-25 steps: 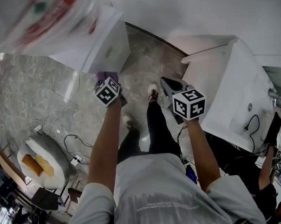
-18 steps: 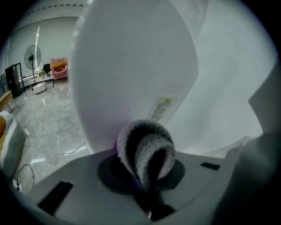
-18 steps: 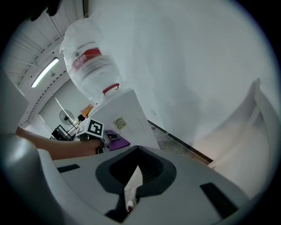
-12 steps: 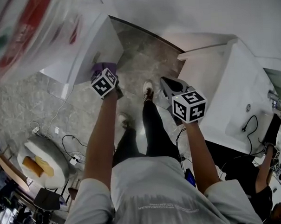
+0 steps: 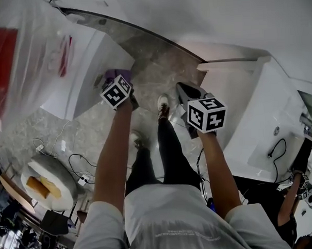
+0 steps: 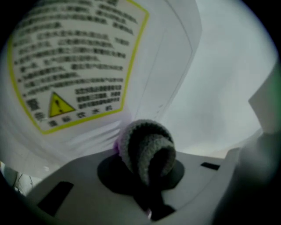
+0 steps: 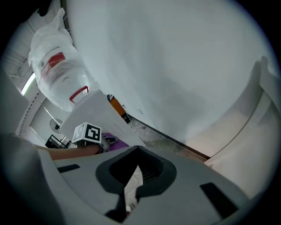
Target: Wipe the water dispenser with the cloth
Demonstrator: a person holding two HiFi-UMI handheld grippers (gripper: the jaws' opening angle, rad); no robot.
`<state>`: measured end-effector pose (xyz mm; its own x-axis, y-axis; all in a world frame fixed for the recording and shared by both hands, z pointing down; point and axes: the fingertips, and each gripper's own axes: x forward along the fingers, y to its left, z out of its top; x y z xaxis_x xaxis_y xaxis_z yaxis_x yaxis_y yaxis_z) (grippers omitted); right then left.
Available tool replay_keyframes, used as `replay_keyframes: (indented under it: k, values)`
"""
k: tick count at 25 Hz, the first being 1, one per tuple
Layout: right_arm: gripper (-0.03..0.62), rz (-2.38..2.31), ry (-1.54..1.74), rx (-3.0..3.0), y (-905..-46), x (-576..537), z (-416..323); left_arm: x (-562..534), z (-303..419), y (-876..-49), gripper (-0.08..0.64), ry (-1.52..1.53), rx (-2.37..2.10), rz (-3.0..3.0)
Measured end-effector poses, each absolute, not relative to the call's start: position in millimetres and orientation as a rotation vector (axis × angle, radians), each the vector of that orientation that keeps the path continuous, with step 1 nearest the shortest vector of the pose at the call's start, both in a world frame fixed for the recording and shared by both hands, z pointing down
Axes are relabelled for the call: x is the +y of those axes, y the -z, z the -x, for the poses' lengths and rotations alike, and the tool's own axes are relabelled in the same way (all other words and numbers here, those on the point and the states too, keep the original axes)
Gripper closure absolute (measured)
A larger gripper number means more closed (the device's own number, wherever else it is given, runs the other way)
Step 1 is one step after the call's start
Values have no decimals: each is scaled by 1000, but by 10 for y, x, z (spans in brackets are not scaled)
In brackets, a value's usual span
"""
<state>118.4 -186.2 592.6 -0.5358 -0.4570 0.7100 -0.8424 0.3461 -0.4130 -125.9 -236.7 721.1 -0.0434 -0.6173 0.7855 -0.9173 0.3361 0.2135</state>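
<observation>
Wiping step judged in hand: cloth (image 6: 147, 147) was pinched in left gripper (image 5: 119, 83) jaws at water dispenser (image 5: 86, 73) side panel, by warning label (image 6: 70, 66). Right gripper (image 7: 131, 193) jaws were pressed together, empty, well apart. Next, cloth would need dragging across the panel.

Grey marbled floor (image 5: 159, 69) underfoot, loose cables (image 5: 78, 165) trailed over it beside a round white cushion (image 5: 61, 195) that bore yellow and orange pieces, white cabinet (image 5: 248, 107) stood at right, plain white wall (image 5: 218, 15) rose behind.
</observation>
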Motion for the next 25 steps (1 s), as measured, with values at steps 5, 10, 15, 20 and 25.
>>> replay_keyframes:
  k: [5, 10, 15, 20, 25]
  values:
    - [584, -1123, -1086, -2095, -6189, -2065, -1227, -2587, 1143, -7406, 499, -487, -1702, -1383]
    - [584, -1155, -1143, -2050, -6449, -2168, -1347, -2869, 1000, -7624, 497, -481, -1681, -1404]
    - [584, -1145, -1171, -2012, -6672, -2109, -1414, -3089, 886, -7891, 497, -413, -1656, -1353]
    - [584, -1124, -1198, -2002, -6818, -2043, -1427, -3183, 851, -8153, 499, -339, -1644, -1260]
    - [584, -1144, -1208, -2010, -6853, -2063, -1447, -3103, 804, -8235, 499, -375, -1645, -1344]
